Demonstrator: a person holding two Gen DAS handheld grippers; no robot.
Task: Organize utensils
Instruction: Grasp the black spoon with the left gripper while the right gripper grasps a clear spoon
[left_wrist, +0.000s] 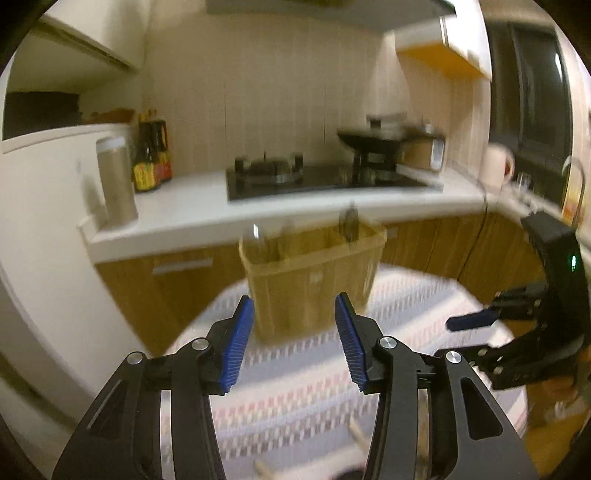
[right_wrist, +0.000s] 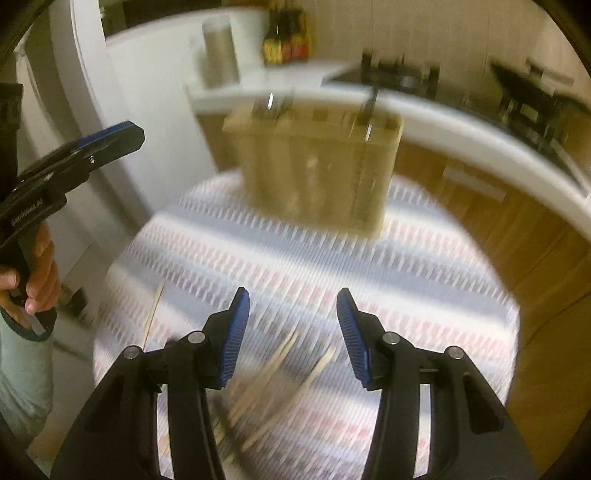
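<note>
Kitchen worktop (right_wrist: 369, 258) with striped cloth: holder (right_wrist: 314, 166) upper centre, chopsticks (right_wrist: 280, 373) below; both grippers' fingers (left_wrist: 240, 343) spread, empty.

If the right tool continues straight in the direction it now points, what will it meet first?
Probably the loose wooden chopsticks lying on the patterned tablecloth, just under and ahead of the open right tool. The picture is blurred and depth is unclear, so it may meet bare cloth first.
</note>
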